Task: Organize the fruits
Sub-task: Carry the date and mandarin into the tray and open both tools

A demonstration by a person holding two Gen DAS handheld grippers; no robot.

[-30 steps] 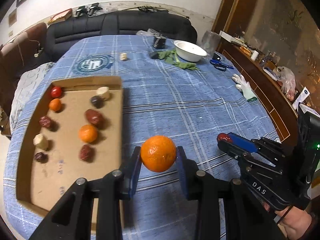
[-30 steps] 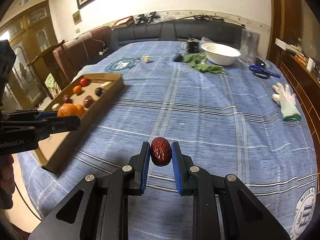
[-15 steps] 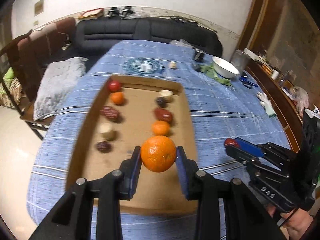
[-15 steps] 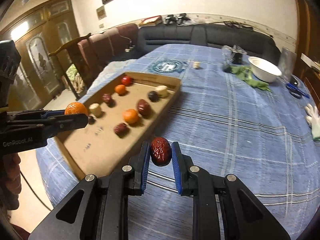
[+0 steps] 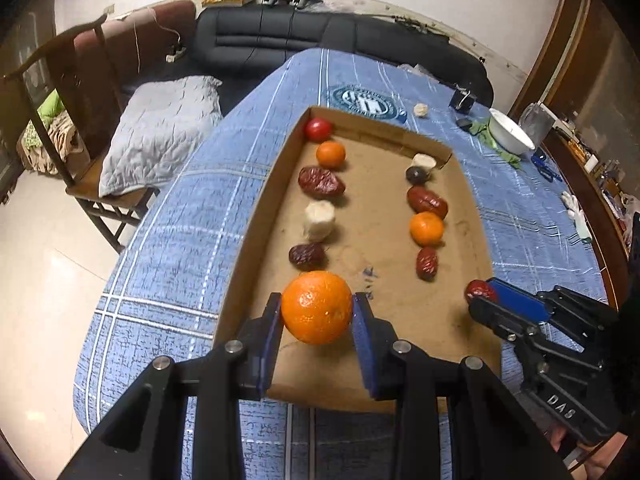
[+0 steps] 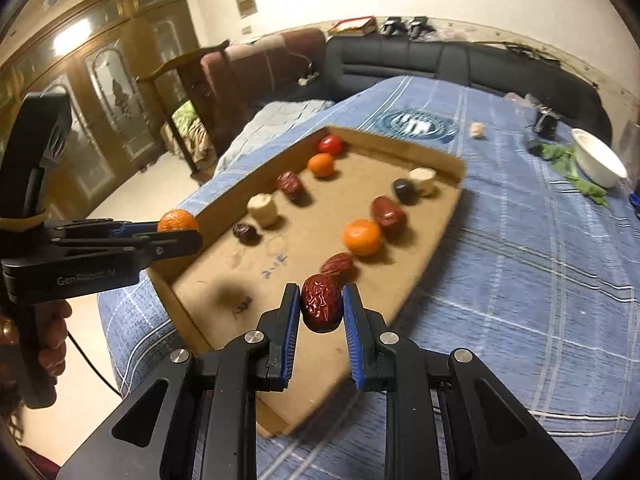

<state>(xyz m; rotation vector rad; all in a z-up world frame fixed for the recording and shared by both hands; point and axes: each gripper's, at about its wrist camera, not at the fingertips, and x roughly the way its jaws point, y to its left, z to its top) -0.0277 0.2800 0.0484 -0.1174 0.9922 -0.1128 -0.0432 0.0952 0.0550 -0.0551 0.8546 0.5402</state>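
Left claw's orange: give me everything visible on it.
The big orange is round, bright, with dimpled glossy peel, and looks whole. It is clamped at its sides between the blue pads of the left claw, off the surface, over the near end of the cardboard tray, in line with the tray's left row of fruit. Only the pads touch it. It is larger than the tray's two small oranges.

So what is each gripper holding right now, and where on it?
Left gripper pinches the orange across its sides; right gripper pinches the red date across its sides.
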